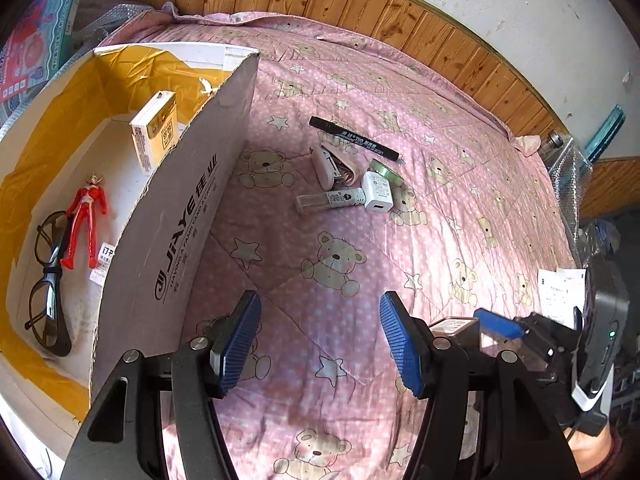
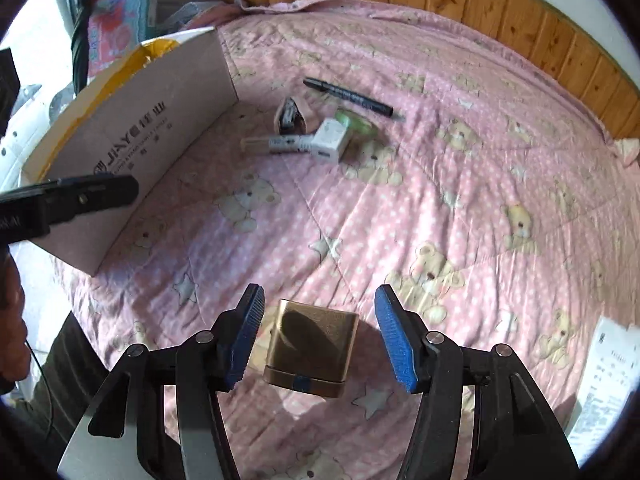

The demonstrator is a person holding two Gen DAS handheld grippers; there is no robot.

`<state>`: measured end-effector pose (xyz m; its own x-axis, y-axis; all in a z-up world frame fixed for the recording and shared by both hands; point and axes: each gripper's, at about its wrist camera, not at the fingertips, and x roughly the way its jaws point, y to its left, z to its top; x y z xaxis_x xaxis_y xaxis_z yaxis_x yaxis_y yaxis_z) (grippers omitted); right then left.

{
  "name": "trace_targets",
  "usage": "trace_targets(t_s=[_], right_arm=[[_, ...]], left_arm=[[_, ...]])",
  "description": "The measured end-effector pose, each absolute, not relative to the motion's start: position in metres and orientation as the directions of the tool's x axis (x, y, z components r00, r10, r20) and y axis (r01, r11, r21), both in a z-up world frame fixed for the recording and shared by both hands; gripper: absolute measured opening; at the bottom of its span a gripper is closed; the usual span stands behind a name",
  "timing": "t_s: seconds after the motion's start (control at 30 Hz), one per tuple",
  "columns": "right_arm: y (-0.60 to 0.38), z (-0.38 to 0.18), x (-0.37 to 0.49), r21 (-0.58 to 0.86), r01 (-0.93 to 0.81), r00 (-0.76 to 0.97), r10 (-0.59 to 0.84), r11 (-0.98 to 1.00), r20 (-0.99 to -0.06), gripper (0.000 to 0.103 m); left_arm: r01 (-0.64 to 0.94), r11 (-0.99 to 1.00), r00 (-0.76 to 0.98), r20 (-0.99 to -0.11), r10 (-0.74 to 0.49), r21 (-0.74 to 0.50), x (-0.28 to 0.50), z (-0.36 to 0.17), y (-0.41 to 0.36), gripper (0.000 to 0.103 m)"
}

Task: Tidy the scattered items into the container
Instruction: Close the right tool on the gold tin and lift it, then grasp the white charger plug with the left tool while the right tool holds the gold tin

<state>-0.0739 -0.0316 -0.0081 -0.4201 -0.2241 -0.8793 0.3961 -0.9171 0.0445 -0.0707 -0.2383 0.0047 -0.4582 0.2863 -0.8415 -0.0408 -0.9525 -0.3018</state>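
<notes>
Right gripper (image 2: 320, 336) released, straddling gold box (image 2: 310, 350) on bed, long axis toward cardboard box (image 2: 132, 136). Left gripper (image 1: 320, 344) released beside it. Black marker (image 2: 348, 96) lies crosswise right of it.

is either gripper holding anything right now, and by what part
Nothing is held. The right gripper is open around the gold box, fingers apart from it; the left gripper is open.

home bedroom | bed with pink teddy-bear quilt (image 1: 360, 80) | wood-panelled wall (image 1: 360, 4)

Green tape roll (image 1: 385, 171) half hidden
</notes>
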Motion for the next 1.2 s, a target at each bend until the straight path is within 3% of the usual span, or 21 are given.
trace_targets(t_s=[0.13, 0.3, 0.33, 0.43, 0.47, 0.6, 0.73, 0.93, 1.1, 1.2], right_arm=[[-0.065, 0.023, -0.117, -0.012, 0.498, -0.439, -0.24, -0.867, -0.866, 0.061], [-0.081, -0.032, -0.22, 0.033, 0.341, -0.294, -0.14, -0.939, -0.946, 0.06], [-0.083, -0.044, -0.233, 0.047, 0.316, -0.269, -0.137, -0.948, -0.953, 0.057], [-0.083, -0.068, -0.25, 0.051, 0.269, -0.245, -0.12, -0.962, -0.962, 0.031], [-0.084, -0.068, -0.248, 0.047, 0.268, -0.259, -0.119, -0.962, -0.958, 0.031], [-0.081, -0.052, -0.214, 0.063, 0.264, -0.291, -0.142, -0.962, -0.946, 0.03], [-0.09, -0.025, -0.147, 0.174, 0.308, -0.27, -0.261, -0.935, -0.927, 0.031], [-0.128, -0.044, -0.067, 0.292, 0.37, -0.178, -0.375, -0.882, -0.91, 0.032], [-0.105, -0.021, -0.037, 0.322, 0.341, -0.282, -0.423, -0.883, -0.861, 0.047], [-0.075, 0.007, -0.018, 0.259, 0.309, -0.405, -0.373, -0.915, -0.834, 0.053]], left_arm=[[-0.036, -0.947, -0.465, -0.834, 0.299, -0.319, -0.066, 0.006, -0.247, 0.063], [-0.048, -0.938, -0.461, -0.826, 0.325, -0.342, -0.064, 0.006, -0.25, 0.063], [-0.05, -0.937, -0.46, -0.825, 0.329, -0.346, -0.064, 0.006, -0.25, 0.063], [-0.056, -0.933, -0.454, -0.823, 0.342, -0.357, -0.064, 0.005, -0.251, 0.063], [-0.06, -0.932, -0.45, -0.824, 0.344, -0.357, -0.065, 0.004, -0.251, 0.063], [-0.072, -0.929, -0.442, -0.823, 0.356, -0.363, -0.066, 0.002, -0.251, 0.063], [-0.067, -0.926, -0.446, -0.82, 0.36, -0.37, -0.065, 0.003, -0.254, 0.063], [-0.04, -0.929, -0.472, -0.813, 0.342, -0.368, -0.051, 0.011, -0.262, 0.063], [-0.058, -0.944, -0.464, -0.828, 0.315, -0.326, -0.033, 0.013, -0.258, 0.063], [-0.053, -0.949, -0.445, -0.843, 0.302, -0.311, -0.026, 0.004, -0.257, 0.063]])
